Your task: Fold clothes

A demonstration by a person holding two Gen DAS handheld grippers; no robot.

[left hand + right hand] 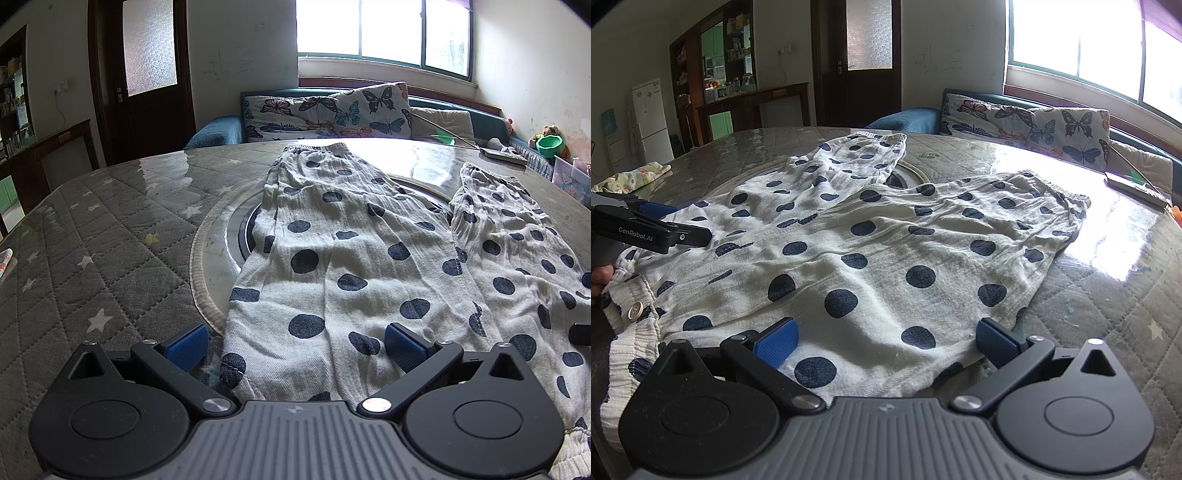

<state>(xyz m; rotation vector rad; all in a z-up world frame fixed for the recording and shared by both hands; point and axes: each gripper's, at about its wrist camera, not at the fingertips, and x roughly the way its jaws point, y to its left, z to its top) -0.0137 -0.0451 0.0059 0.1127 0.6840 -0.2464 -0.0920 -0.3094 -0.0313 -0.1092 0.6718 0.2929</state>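
A pair of white pants [351, 266] with dark blue dots lies flat on the round table [110, 229] — its 2 legs spread apart toward the window. The left gripper [295, 345] is wide apart, holding nothing, low over 1 side of the waist end. The right gripper [886, 341] is wide apart too — over the other side.

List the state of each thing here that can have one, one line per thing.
polka-dot pants: spread flat on the table, unfolded, legs apart, wrinkled.
left gripper: jaws open, over the pants' waist end, holding nothing.
right gripper: jaws open, over the pants, holding nothing.
door: closed.
small floral cloth: bunched at the table's far edge.
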